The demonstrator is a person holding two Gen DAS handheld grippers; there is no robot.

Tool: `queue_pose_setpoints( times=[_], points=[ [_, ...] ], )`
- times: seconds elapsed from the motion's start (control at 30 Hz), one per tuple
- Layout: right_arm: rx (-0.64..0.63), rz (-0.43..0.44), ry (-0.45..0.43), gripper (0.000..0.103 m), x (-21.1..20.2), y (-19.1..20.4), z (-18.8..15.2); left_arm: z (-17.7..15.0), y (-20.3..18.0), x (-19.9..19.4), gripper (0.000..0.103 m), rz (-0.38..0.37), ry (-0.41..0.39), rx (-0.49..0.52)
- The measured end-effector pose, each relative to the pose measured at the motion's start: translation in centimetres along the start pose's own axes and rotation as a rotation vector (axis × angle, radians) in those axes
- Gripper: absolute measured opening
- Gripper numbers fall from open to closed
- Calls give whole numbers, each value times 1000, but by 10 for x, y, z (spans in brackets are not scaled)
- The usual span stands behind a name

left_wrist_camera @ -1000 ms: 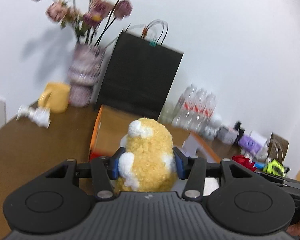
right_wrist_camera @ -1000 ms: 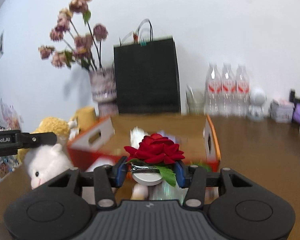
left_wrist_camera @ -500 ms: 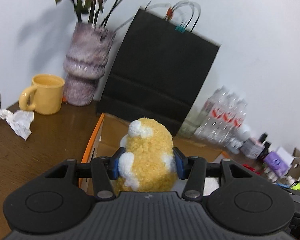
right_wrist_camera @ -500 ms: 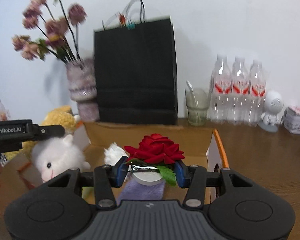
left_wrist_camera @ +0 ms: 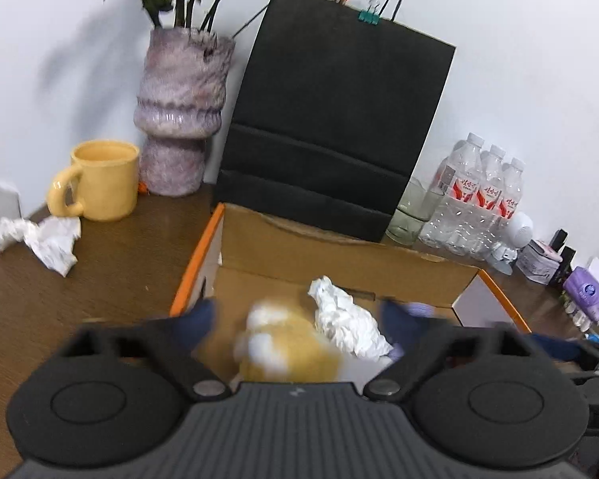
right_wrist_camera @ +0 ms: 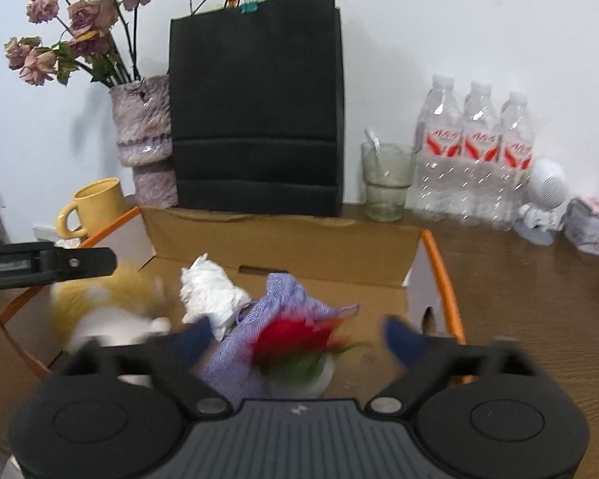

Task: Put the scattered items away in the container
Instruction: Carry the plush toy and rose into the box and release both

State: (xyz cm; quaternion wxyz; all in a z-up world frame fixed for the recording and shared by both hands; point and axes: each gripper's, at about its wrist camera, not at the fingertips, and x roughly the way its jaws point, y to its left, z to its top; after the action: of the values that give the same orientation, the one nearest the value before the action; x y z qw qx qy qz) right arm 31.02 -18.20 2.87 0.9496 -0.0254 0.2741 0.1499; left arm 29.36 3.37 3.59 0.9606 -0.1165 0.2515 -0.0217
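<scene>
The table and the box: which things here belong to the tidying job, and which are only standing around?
Job: cardboard box, yellow plush toy, red rose, purple cloth, crumpled paper.

Bystanders: yellow mug, vase, black bag, water bottles, glass.

Both wrist views close, angled down, facing wall, sharing cardboard box

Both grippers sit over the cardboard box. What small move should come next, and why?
Probably lift both clear of the cardboard box. The left gripper and right gripper have just been opening; their jaws stand wide, and the yellow plush toy and red rose show blurred between them, gripped by neither. Crumpled paper remains on the table.
</scene>
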Motion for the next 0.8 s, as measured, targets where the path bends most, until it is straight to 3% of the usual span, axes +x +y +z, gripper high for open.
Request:
queue_pose_setpoints(
  times=[0.8],
  points=[
    [-7,-27,-2,103,-22,-1,3,-3,-13,-19,103,6,22,50]
  ],
)
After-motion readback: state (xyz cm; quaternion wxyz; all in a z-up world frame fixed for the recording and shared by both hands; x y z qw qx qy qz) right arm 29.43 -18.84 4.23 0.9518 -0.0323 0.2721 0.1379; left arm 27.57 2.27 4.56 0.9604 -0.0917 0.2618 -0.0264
